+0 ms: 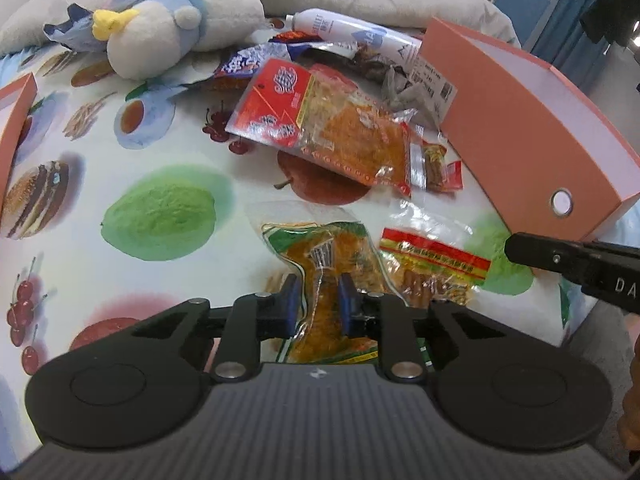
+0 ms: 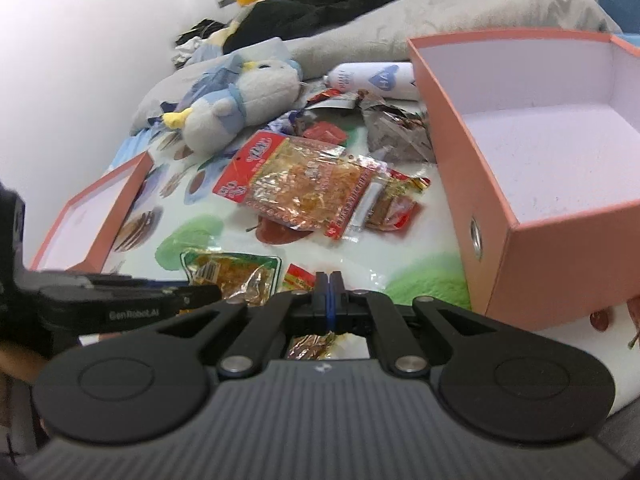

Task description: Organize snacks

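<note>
My left gripper (image 1: 319, 300) is shut on a green-edged snack packet (image 1: 320, 256) that lies on the fruit-print cloth; the packet also shows in the right wrist view (image 2: 232, 272). My right gripper (image 2: 329, 294) has its fingers pressed together over a red-labelled snack packet (image 2: 300, 274), which also shows in the left wrist view (image 1: 432, 260); whether it pinches the packet's edge is hidden. A large red and clear snack packet (image 1: 320, 120) lies farther back, with a small packet (image 1: 434, 164) at its right end. An open pink box (image 2: 540, 152) stands at the right.
A pink box lid (image 2: 88, 216) lies at the left. A plush penguin (image 1: 160, 36), a white tube (image 1: 360, 32), several more wrappers (image 2: 396, 128) and grey bedding (image 2: 440, 8) crowd the back. The cloth's front edge drops off near the right gripper.
</note>
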`<state>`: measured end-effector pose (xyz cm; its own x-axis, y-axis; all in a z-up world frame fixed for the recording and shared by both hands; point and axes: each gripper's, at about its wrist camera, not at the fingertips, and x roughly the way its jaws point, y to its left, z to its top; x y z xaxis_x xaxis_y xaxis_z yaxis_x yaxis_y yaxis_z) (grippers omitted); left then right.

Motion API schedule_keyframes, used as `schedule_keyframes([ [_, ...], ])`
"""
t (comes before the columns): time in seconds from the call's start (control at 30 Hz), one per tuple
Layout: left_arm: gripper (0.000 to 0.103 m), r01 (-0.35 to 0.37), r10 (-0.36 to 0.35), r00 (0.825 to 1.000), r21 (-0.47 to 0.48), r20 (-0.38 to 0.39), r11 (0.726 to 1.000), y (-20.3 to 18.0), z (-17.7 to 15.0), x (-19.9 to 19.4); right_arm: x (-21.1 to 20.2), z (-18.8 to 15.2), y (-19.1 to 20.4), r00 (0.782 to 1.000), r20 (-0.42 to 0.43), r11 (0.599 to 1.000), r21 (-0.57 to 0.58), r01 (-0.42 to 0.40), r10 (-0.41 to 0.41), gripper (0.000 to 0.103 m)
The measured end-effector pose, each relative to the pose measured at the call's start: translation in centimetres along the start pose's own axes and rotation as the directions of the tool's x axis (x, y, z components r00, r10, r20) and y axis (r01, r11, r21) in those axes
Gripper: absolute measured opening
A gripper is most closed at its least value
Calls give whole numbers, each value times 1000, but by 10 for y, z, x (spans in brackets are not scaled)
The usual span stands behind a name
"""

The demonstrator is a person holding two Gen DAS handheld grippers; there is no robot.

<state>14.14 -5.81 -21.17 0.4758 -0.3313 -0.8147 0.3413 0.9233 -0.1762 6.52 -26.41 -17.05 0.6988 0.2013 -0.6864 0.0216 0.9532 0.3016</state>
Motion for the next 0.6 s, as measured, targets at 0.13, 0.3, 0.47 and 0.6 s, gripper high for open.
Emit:
schedule_keyframes([
  [0.13,24,-2,2,1000,9,3,1000,0,-2,1,4,-10,-10,1000,-15,997,77,-1,2,16],
  [0.3,24,1,-1,1000,18,-3,1000,2,-2,3,8,-21,-16,1000,7,991,136,-3,2,61],
  [0.47,24,3,-3,1000,12,-3,1000,3,-3,5,22,-25,-16,999,26,989,143,20,-24,61],
  [0.6,24,6,-6,1000,8,-3,1000,3,-3,6,36,-24,-17,999,43,993,121,12,-17,58],
])
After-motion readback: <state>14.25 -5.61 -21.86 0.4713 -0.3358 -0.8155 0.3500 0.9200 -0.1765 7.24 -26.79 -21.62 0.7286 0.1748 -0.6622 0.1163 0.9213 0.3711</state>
